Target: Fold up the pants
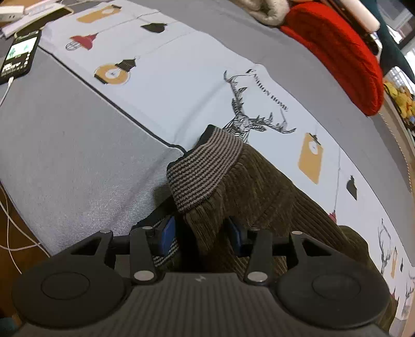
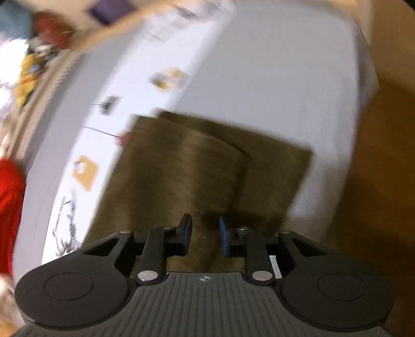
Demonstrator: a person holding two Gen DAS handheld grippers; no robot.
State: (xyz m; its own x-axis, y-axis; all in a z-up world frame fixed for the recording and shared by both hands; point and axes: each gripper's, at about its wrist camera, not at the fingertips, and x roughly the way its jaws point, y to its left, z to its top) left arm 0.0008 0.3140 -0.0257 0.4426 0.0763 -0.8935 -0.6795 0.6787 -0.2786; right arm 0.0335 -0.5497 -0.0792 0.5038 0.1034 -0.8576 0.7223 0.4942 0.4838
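Observation:
Brown corduroy pants (image 1: 262,186) with a striped knit waistband (image 1: 205,168) lie on a bed with a printed grey-and-white cover (image 1: 77,145). My left gripper (image 1: 202,233) has its blue pads on either side of a fold of the pants just below the waistband, shut on it and lifting it. In the blurred right wrist view the pants (image 2: 197,166) lie flat with one layer folded over another. My right gripper (image 2: 205,233) hangs just above them with its jaws a little apart and nothing between them.
A phone (image 1: 19,55) on a charging cable lies at the bed's far left corner. A red knit garment (image 1: 342,51) and a beige one (image 1: 264,10) lie along the far side. Wooden floor (image 2: 384,181) shows past the bed's right edge.

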